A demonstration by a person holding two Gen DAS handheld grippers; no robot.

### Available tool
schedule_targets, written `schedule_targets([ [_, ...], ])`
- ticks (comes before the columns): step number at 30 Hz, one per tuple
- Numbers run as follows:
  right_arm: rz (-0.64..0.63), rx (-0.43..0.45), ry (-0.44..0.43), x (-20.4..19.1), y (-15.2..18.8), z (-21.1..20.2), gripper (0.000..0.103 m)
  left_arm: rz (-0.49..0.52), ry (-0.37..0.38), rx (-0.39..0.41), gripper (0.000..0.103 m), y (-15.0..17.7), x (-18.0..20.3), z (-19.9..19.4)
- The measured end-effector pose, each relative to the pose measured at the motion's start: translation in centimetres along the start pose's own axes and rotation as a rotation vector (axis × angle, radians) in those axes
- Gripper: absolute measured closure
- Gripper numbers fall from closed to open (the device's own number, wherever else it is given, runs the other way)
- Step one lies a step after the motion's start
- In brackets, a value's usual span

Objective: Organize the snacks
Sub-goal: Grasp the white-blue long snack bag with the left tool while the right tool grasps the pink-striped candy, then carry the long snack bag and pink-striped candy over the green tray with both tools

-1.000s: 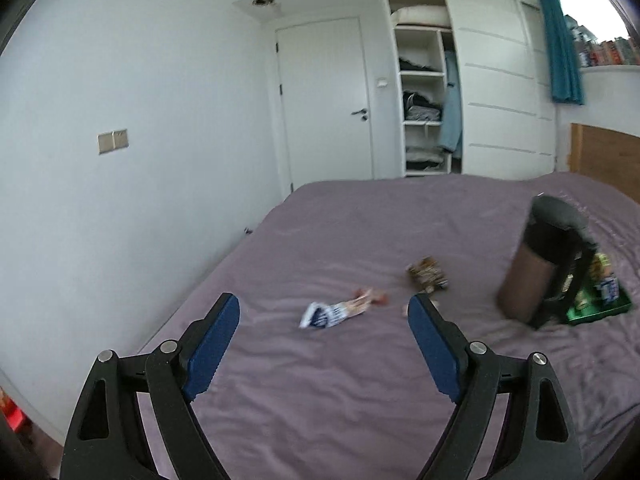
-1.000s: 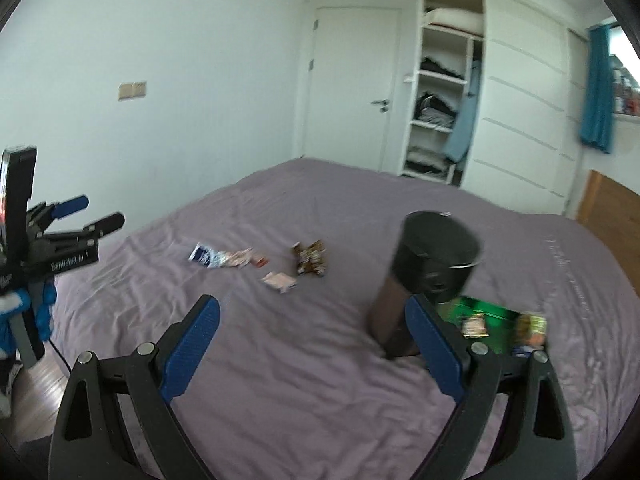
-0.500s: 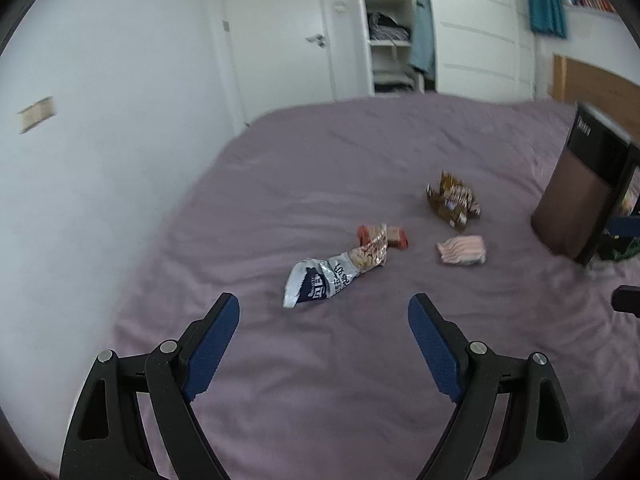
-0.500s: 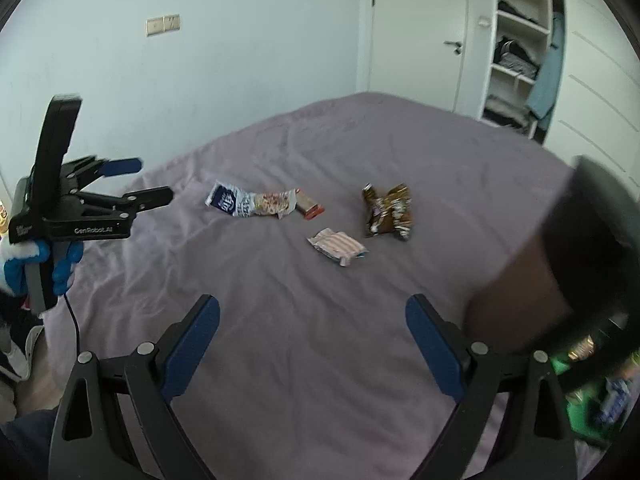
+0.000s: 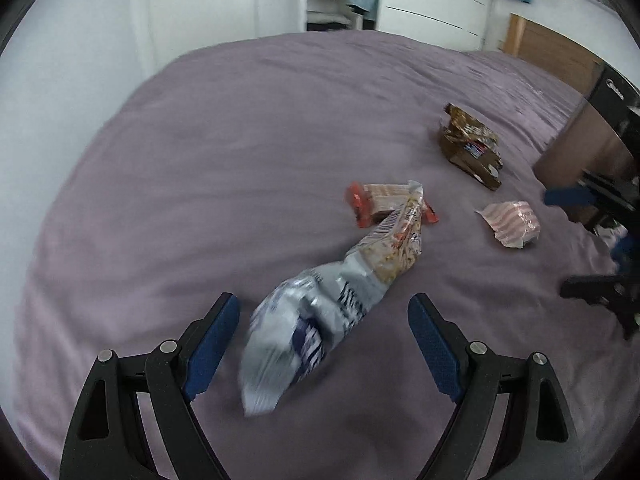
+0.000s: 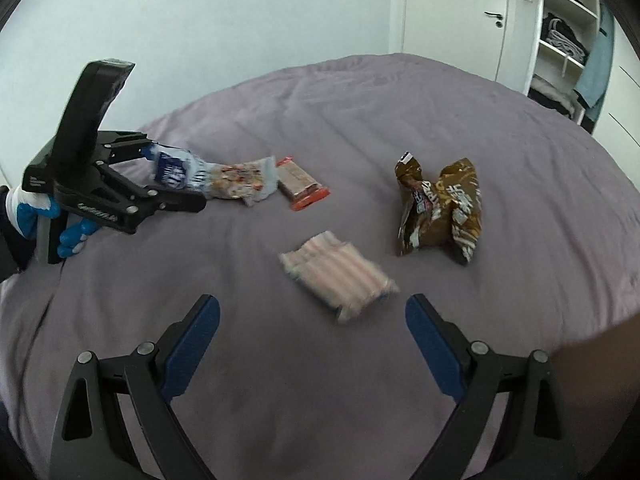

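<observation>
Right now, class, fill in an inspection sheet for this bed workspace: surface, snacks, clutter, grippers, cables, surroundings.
Surface: purple bedspread, lightly creased.
Job's things: blue-and-white snack bag, orange-ended bar, pink striped packet, brown crumpled bags, all loose on the bed.
Clutter: brown and black container at the right edge.
Grippers: left gripper jaws open, straddling the snack bag's end; right gripper jaws open, near the pink packet.
Cables: nothing seen.
Surroundings: white door, open wardrobe shelves, wooden headboard.
</observation>
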State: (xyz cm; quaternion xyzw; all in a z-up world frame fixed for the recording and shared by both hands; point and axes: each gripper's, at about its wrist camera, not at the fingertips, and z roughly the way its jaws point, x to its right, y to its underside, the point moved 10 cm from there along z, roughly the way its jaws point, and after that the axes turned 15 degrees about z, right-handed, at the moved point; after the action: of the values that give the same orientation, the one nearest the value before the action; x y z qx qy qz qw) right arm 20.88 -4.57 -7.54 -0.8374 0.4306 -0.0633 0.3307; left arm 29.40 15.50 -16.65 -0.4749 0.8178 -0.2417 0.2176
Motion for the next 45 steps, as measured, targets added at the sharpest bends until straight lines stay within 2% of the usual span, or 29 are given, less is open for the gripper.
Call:
schedule_targets([
  [4,-0.008,-0.018,-0.018,0.4,-0.7,2.0,0.0,0.055,0.05,0.004,0.021,-0.8,0.7,0.7],
  [7,-0.033,-0.038,-0.027,0.1,-1.0,3.2,0.0,0.099,0.056,0.001,0.021,-1.5,1.1,1.1],
  [9,-0.054,-0.049,-0.034,-0.2,-1.1,3.8,0.019,0.127,0.053,-0.002,0.023,-1.9,1.3,1.2],
  [11,-0.067,-0.055,-0.035,-0.5,-1.0,3.9,0.03,0.145,0.051,-0.004,0.031,-1.9,1.4,1.3],
  [12,-0.067,-0.057,-0.037,-0.5,-1.0,4.0,0.039,0.15,0.051,-0.007,0.039,-1.9,1.4,1.3],
  [13,-0.064,-0.06,-0.042,-0.5,-1.0,4.0,0.043,0.153,0.05,-0.01,0.047,-1.8,1.5,1.4],
  [15,-0.063,-0.064,-0.044,-0.5,-0.8,3.9,0.047,0.161,0.055,-0.016,0.056,-1.6,1.7,1.4],
  [16,-0.063,-0.066,-0.046,-0.5,-0.7,3.9,0.055,0.166,0.055,-0.018,0.056,-1.6,1.8,1.5],
  [19,-0.057,-0.066,-0.046,-0.5,-0.3,3.8,0.061,0.179,0.052,-0.025,0.062,-1.6,2.1,1.6],
  [21,-0.052,-0.062,-0.046,-0.6,-0.3,3.8,0.074,0.181,0.05,-0.028,0.067,-1.6,2.4,1.6],
  [25,-0.045,-0.048,-0.037,-0.6,0.1,3.5,0.076,0.175,0.027,-0.022,0.071,-1.6,2.5,1.5],
  [32,-0.012,-0.044,-0.032,-0.5,0.3,3.3,0.081,0.126,-0.008,0.001,0.072,-1.0,2.2,1.4],
  [37,-0.013,-0.056,-0.045,-0.6,0.3,3.6,0.078,0.124,-0.018,-0.005,0.072,-1.1,2.2,1.4],
  [39,-0.039,-0.079,-0.062,-0.8,0.7,3.5,0.074,0.126,-0.02,-0.006,0.072,-1.1,2.3,1.5],
  [45,-0.1,-0.136,-0.081,-1.8,1.4,2.8,0.071,0.124,-0.023,-0.01,0.072,-1.3,2.5,1.8],
])
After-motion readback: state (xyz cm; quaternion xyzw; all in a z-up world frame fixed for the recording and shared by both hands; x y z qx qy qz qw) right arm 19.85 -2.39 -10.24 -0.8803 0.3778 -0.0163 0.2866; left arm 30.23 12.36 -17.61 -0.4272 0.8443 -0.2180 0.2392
